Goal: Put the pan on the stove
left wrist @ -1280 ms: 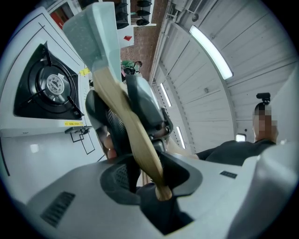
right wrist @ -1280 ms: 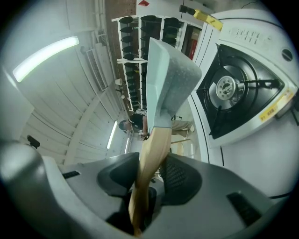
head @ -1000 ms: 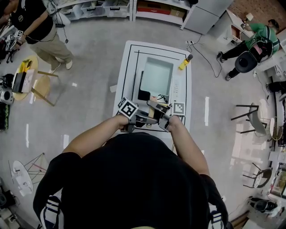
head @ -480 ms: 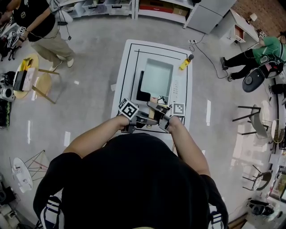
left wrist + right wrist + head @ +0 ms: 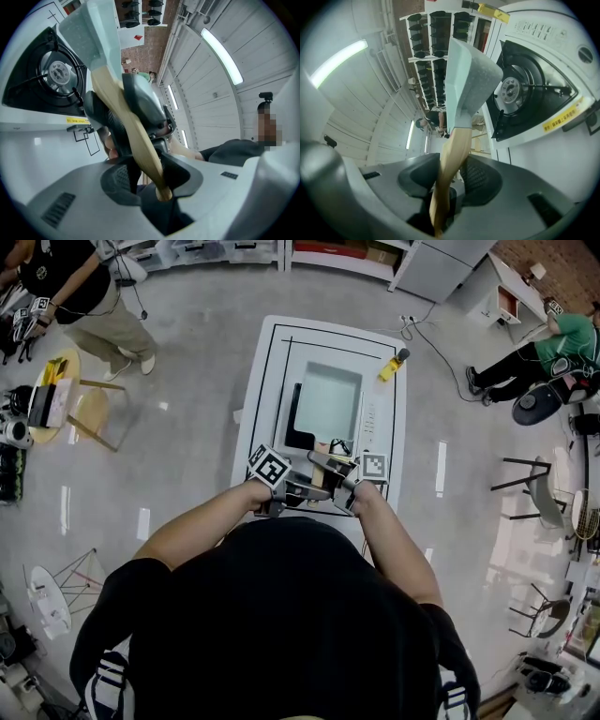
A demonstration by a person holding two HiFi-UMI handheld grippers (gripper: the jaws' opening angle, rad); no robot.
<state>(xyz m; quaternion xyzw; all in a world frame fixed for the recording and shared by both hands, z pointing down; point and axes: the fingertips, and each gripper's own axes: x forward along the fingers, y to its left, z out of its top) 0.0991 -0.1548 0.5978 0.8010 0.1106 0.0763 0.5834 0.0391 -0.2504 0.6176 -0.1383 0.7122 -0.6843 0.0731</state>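
The white table (image 5: 265,371) bears the white stove (image 5: 373,418), whose black burner well shows as a dark strip to the left of the pan in the head view. The pale green square pan (image 5: 328,401) hangs over that stove. Its wooden handle (image 5: 322,474) runs back toward the person.

Both grippers clamp this handle. The left gripper (image 5: 302,491) takes it nearest the butt end: in its own view the tan handle (image 5: 107,86) passes between the two dark pads and is pinched there, with the butt just behind them. The right gripper (image 5: 336,480) holds the handle further along, closer to the pan. In the right gripper view the jaws close on the handle (image 5: 452,145), and the pan (image 5: 471,77) rises edge-on straight ahead of them.

The speckled underside of the pan (image 5: 89,33) faces the burner (image 5: 56,72), which lies just beside it in both gripper views. Whether the pan rests on the grate or hangs free of it cannot be told.

In the head view the person's body covers the near edge of the table, and hands and marker cubes hide the jaws. A small yellow thing (image 5: 389,367) at the table's far corner is too small to name.
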